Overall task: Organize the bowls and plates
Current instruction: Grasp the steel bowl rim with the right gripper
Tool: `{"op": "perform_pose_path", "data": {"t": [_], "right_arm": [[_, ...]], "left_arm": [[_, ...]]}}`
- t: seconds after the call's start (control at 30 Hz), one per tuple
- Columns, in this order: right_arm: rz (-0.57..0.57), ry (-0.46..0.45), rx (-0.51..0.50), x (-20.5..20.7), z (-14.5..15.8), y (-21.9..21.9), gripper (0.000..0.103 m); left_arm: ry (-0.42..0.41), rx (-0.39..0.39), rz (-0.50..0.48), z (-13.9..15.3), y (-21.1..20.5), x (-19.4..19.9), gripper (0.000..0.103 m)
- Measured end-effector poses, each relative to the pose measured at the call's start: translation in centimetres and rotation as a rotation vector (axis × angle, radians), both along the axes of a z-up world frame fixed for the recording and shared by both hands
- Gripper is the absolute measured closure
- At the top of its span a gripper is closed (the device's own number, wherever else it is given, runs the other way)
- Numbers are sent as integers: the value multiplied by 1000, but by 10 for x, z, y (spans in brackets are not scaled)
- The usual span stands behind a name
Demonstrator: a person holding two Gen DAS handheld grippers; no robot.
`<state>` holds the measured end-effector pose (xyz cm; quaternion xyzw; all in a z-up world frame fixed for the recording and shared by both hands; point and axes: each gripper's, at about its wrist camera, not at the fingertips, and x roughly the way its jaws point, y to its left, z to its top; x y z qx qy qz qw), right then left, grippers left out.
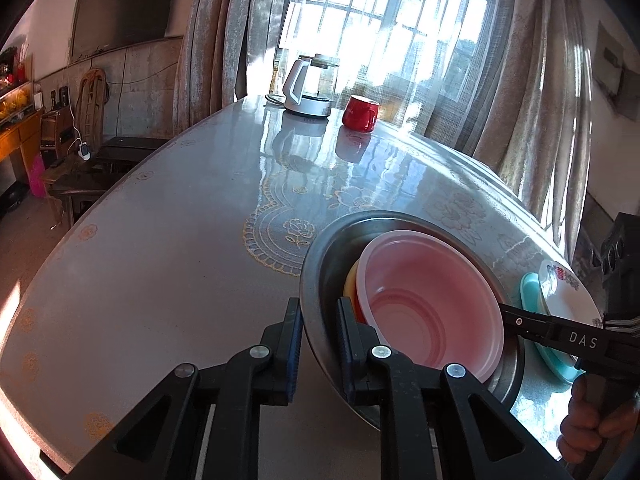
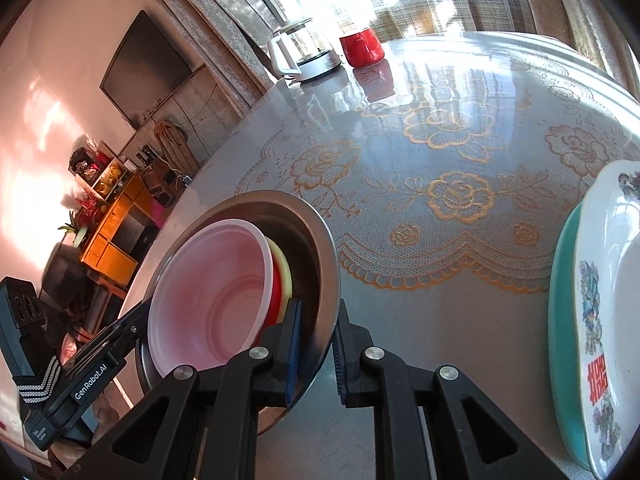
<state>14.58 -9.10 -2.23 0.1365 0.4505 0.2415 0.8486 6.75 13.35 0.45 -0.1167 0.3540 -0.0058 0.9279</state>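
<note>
A steel bowl (image 1: pixel 316 264) (image 2: pixel 322 240) holds a nested stack: a pink bowl (image 1: pixel 432 308) (image 2: pixel 212 300) on top, with a red bowl (image 1: pixel 359 312) (image 2: pixel 276 292) and a yellow bowl (image 1: pixel 349 284) (image 2: pixel 285 268) under it. My left gripper (image 1: pixel 320 352) is shut on the steel bowl's near rim. From the opposite side, my right gripper (image 2: pixel 318 354) is shut on the rim as well. Beside the bowl lies a white patterned plate (image 1: pixel 568 292) (image 2: pixel 608 280) on a teal plate (image 1: pixel 530 288) (image 2: pixel 560 300).
A glass kettle (image 1: pixel 310 88) (image 2: pixel 304 52) and a red mug (image 1: pixel 360 114) (image 2: pixel 362 48) stand at the far side of the lace-patterned table (image 1: pixel 180 260) (image 2: pixel 440 320), near the curtained window. A hand (image 1: pixel 588 428) grips the right tool. Furniture stands beyond the table's left edge.
</note>
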Motion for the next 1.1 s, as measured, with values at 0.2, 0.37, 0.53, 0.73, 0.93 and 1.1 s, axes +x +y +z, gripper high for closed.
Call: {"op": "perform_pose_path", "data": {"t": [0.2,0.37,0.53,0.73,0.93,1.1], "right_arm": [[-31,-3,-6,-12,1,-23,87],[-51,-6,-22,-20,0,-35,87],[-59,-2,-18,-21,-4,-42,87],[-56,-4,-5,-22,-5,-44,87],[-66,-3,5,-24,-7,-48,81],[-70,-11,2,-27,-6,-47,81]], "left_arm": [[1,-9,-34,0,-19,-3,86],[17,-8,-56,-4,-31,-3,86],[19,6,-57,-8,-35,-3,86],[11,4,-50,-10,-34,-2,86],[0,9,-42,-12,-34,-3,84],[-15,23,-39,-12,-35,-4,84]]}}
